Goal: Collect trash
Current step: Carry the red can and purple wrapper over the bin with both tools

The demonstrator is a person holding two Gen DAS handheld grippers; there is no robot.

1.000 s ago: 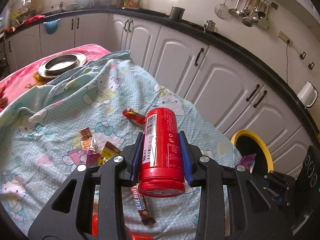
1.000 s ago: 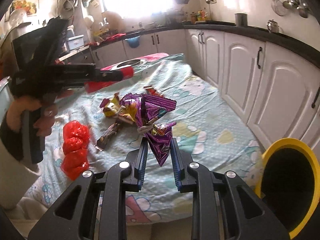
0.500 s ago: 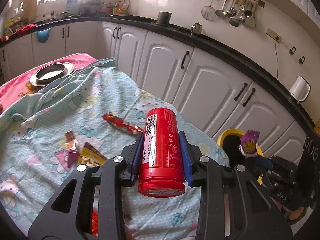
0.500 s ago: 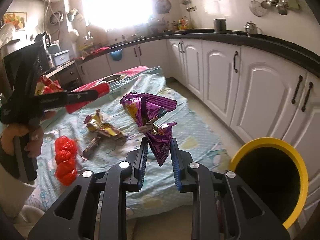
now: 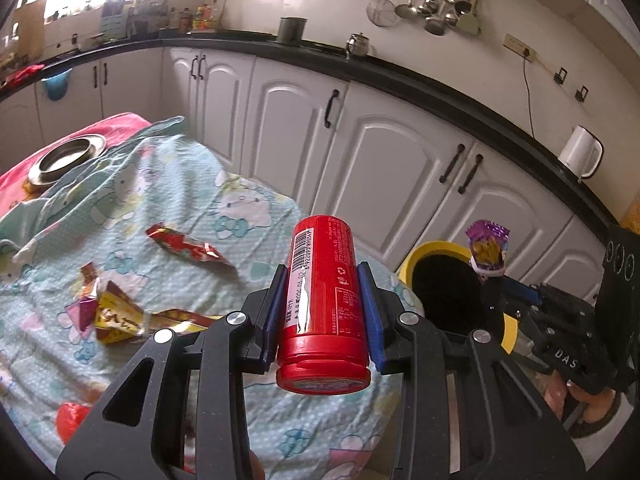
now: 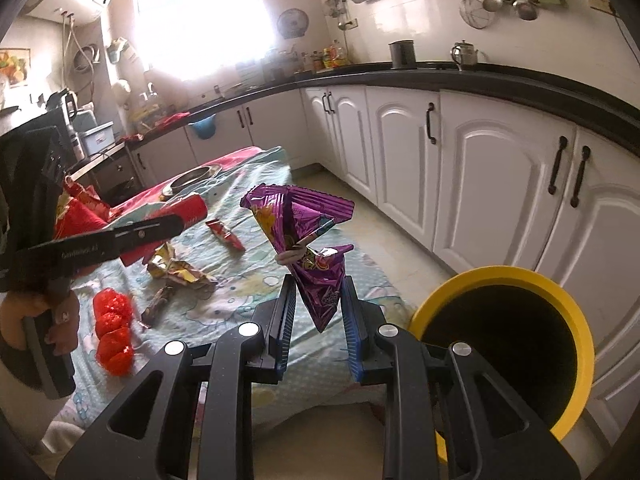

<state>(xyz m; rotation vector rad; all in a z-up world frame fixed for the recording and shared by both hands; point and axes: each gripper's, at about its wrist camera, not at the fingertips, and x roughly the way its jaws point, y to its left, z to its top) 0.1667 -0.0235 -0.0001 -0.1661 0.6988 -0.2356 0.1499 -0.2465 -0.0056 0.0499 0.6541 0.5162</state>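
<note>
**So: both claws loaded, bin off to the right**

I've got the left gripper [image 5: 322, 312] pinching the red can [image 5: 324, 300], pads on its two sides, long axis running along the fingers, lid end toward the camera. Right gripper [image 6: 318, 312] is clamped on the lower tip of the purple snack bag [image 6: 304, 240]; the rest of the bag stands up above the jaws.

Key relation: the yellow-rimmed bin [image 6: 500, 280] sits on the floor just off the table's corner, to the right of both claws. In the left wrist view the bag hangs above the bin's mouth, so I judge the right hand nearer and first to drop. The can is over the table edge [image 5: 384, 276], beside the bin, not above it.

Room: open floor between the table and the white cabinets [image 6: 472, 168], nothing over the bin mouth. Watch the two grippers crowding each other at the rim. Wrappers [image 5: 116, 312] are left on the cloth.
</note>
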